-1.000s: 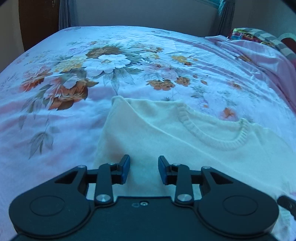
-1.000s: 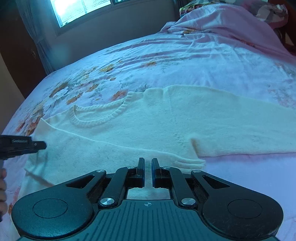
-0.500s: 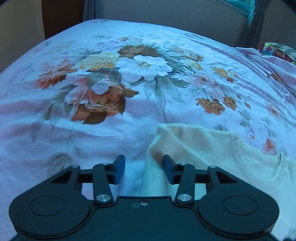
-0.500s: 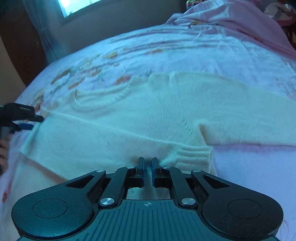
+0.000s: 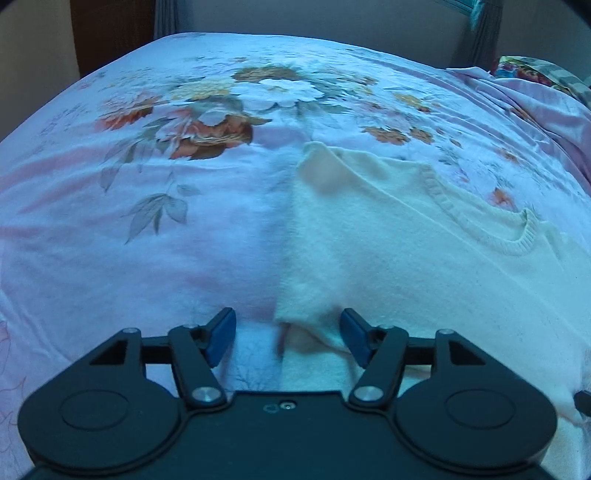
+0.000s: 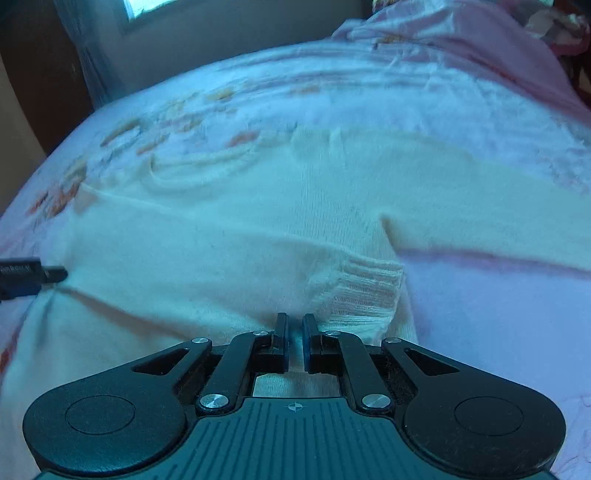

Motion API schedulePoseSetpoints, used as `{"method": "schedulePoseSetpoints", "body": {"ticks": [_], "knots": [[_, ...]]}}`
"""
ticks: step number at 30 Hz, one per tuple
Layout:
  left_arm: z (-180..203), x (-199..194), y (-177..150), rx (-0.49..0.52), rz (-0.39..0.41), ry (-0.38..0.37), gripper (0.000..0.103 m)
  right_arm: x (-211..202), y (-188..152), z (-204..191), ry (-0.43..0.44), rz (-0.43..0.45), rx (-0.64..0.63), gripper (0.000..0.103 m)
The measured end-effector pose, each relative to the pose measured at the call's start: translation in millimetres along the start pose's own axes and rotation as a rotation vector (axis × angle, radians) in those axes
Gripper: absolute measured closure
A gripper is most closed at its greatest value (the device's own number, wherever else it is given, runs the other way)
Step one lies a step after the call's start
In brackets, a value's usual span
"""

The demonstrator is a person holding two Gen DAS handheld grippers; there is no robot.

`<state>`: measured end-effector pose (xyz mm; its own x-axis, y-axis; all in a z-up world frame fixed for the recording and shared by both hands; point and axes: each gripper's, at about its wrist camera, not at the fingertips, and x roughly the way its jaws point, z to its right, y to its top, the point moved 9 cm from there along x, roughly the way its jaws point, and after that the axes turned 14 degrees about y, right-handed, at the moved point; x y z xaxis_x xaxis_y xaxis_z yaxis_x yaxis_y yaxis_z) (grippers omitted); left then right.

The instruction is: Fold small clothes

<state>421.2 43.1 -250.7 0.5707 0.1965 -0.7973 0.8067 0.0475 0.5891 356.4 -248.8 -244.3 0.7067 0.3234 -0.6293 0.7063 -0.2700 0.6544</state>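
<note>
A cream knitted sweater (image 5: 399, 236) lies flat on the bed, one sleeve folded across its body. My left gripper (image 5: 288, 334) is open, its blue pads on either side of the sweater's left folded edge. In the right wrist view the sweater (image 6: 258, 206) fills the middle, with the ribbed cuff (image 6: 365, 291) of the folded sleeve just ahead. My right gripper (image 6: 294, 334) has its jaws nearly together on the fabric beside that cuff. The other sleeve (image 6: 498, 221) stretches out to the right. The left gripper's tip (image 6: 33, 275) shows at the left edge.
The bed is covered by a pink floral sheet (image 5: 147, 184). A bunched pink blanket (image 6: 461, 40) and patterned pillows (image 5: 535, 72) lie at the far end. A wall with a window (image 6: 147, 7) and curtains stands beyond the bed.
My left gripper has opened wider and shifted along the sweater's left edge, which now sits between its pads. My right gripper stayed shut and moved closer to the cuff.
</note>
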Motion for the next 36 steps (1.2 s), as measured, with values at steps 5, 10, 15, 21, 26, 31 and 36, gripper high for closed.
{"method": "schedulePoseSetpoints", "body": {"ticks": [5, 10, 15, 21, 26, 31, 36], "knots": [[-0.1, -38.2, -0.1, -0.002, 0.041, -0.028, 0.045, -30.1, 10.8, -3.9, 0.026, 0.079, 0.051, 0.096], [25.8, -54.7, -20.8, 0.032, 0.027, -0.048, 0.044, -22.3, -3.6, -0.6, -0.003, -0.005, 0.028, 0.096], [48.2, -75.9, -39.2, 0.074, 0.045, -0.046, 0.041, -53.4, 6.6, -0.1, -0.003, 0.051, 0.000, 0.095], [89.4, -85.3, -52.2, 0.117, 0.043, -0.086, 0.041, -78.7, 5.5, 65.7, -0.081, 0.069, 0.129, 0.087], [120.6, -73.8, -47.9, 0.104, 0.018, -0.092, 0.041, -104.1, 8.1, 132.2, -0.165, 0.112, 0.226, 0.052], [156.1, -65.0, -35.5, 0.103, 0.014, -0.085, 0.039, -119.8, 16.7, 193.7, -0.233, 0.158, 0.343, 0.053], [178.4, -60.0, -26.1, 0.103, 0.023, -0.062, 0.037, -145.4, 22.7, 262.0, -0.333, 0.221, 0.474, 0.053]]}}
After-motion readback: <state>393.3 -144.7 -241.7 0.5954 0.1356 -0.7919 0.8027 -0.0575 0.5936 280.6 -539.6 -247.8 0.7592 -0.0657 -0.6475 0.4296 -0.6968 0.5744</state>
